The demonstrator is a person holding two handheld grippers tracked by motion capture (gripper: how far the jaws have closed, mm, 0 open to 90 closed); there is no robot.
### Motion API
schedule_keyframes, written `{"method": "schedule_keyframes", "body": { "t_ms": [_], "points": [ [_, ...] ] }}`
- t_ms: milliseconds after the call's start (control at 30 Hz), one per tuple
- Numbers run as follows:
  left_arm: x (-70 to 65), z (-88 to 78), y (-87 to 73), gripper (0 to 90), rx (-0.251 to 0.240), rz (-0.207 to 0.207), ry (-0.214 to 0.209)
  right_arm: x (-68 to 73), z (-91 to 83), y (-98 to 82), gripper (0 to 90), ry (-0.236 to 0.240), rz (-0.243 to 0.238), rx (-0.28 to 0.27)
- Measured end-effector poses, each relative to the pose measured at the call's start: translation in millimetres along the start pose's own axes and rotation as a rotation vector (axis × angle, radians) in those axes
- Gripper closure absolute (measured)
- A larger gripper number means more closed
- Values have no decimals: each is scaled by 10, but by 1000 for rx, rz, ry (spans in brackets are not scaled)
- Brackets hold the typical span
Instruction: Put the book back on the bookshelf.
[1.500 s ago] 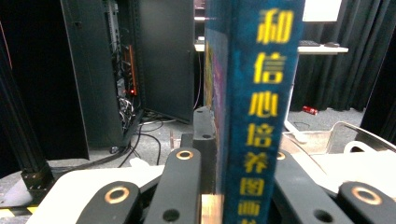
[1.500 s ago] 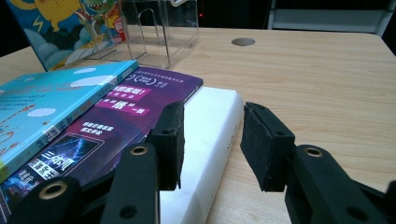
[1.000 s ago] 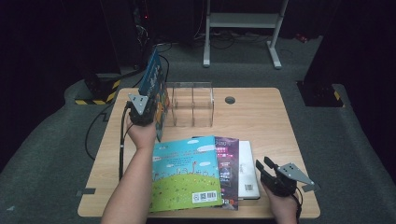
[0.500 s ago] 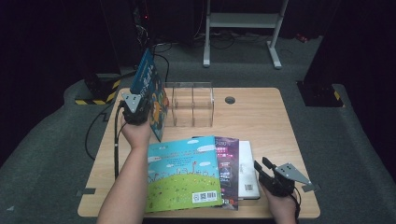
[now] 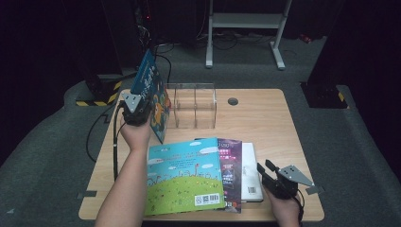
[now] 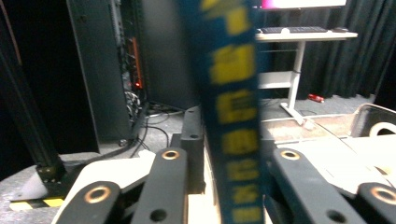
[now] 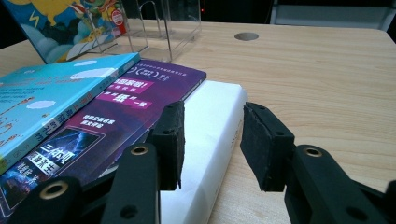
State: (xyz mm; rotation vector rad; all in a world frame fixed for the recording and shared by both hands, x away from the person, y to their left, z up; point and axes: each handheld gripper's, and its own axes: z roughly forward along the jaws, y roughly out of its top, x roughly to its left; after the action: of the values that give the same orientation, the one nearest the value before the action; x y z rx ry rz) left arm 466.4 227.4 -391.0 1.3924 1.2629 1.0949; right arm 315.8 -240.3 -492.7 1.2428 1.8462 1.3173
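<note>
surface point(image 5: 265, 118) wooden | blue book point(image 5: 152, 90) upright at clear rack's point(image 5: 195, 105) left end, between left gripper point(image 6: 224, 186) fingers, just easing apart, contact unclear | right gripper point(image 7: 212, 140) fingers spread over white book point(image 7: 210, 126)

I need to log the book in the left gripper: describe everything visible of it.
The blue picture book is a thin hardback with a dark blue spine bearing yellow characters and a bright cartoon cover. It stands tilted on its lower edge at the table's left rear, beside the clear acrylic rack. The left gripper has it between its jaws, which have just been opening; whether the pads press it cannot be told.
</note>
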Motion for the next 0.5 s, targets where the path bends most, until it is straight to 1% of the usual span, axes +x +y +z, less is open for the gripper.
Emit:
{"method": "schedule_keyframes", "body": {
  "t_ms": [133,233,333,467,500],
  "points": [
    [-1,12,-17,695,17,1,-18,5,3,-4,592,2,0,3],
    [-6,15,-17,687,21,-6,-21,4,3,-3,592,1,0,4],
    [-2,6,-10,646,17,-2,-16,4,1,-2,592,2,2,2],
    [2,2,-13,612,24,-6,-30,6,3,-3,592,3,1,4],
    [-4,-1,-16,600,28,-1,-34,8,5,-3,592,4,1,3]
  ]
}}
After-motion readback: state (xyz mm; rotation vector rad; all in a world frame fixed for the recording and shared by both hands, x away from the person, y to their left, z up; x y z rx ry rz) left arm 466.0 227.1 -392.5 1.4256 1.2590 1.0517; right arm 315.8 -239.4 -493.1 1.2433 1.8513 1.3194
